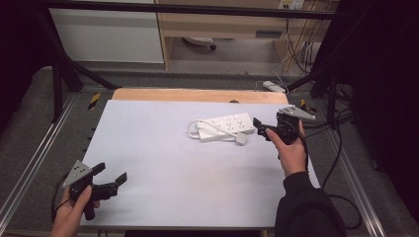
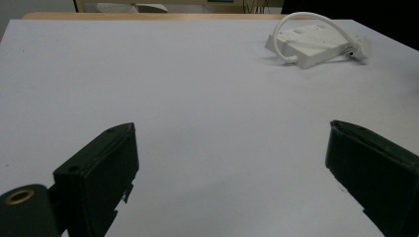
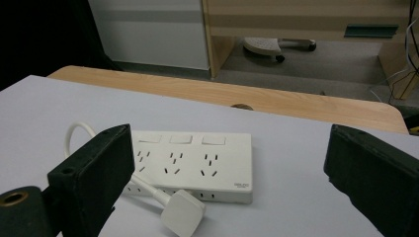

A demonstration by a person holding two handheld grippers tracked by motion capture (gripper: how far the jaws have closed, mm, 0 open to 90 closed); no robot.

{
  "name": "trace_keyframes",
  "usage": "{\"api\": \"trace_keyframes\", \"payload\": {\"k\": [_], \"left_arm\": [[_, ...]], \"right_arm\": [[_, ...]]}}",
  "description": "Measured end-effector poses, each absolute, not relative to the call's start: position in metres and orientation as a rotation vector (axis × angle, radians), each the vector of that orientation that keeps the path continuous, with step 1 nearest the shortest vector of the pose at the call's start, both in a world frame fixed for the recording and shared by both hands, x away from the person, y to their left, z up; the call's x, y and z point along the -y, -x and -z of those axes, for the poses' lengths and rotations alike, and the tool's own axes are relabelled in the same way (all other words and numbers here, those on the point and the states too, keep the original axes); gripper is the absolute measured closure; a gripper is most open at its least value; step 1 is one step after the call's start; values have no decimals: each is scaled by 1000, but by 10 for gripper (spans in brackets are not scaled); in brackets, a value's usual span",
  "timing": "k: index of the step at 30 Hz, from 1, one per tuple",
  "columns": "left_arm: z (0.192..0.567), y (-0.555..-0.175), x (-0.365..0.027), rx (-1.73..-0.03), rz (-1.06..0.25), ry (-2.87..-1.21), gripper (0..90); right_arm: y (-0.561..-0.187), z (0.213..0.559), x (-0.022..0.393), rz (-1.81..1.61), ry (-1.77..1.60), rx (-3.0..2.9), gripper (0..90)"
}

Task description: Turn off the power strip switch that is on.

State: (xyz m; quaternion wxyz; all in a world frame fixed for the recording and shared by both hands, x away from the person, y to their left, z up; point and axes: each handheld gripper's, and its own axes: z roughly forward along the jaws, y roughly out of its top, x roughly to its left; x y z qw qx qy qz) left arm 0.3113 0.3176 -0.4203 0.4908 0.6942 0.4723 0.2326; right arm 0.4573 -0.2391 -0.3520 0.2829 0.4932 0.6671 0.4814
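A white power strip (image 1: 226,127) with three switches lies flat on the white table sheet (image 1: 168,163), right of centre. Its white cable (image 1: 191,129) loops at the strip's left end, and its plug (image 1: 240,139) rests against the near side. My right gripper (image 1: 259,127) hovers just to the right of the strip, open, jaws wide apart and empty. From the right gripper view (image 3: 230,131), the strip (image 3: 197,165) and plug (image 3: 183,212) lie close ahead. My left gripper (image 1: 111,172) is held open near the front left corner, far from the strip (image 2: 314,47).
A wooden table edge (image 1: 197,95) runs along the back of the sheet. Metal frame rails (image 1: 29,163) border both sides. Beyond the table are a cabinet (image 1: 106,34), a shelf unit (image 1: 222,24), cables and another power strip on the floor (image 1: 274,87).
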Motion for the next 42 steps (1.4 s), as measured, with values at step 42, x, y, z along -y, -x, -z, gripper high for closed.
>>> {"api": "trace_keyframes", "payload": {"k": [42], "left_arm": [[422, -312, -318, -1152, -559, -1697, 62]], "right_arm": [[-503, 348, 224, -1277, -1283, -1754, 342]]}}
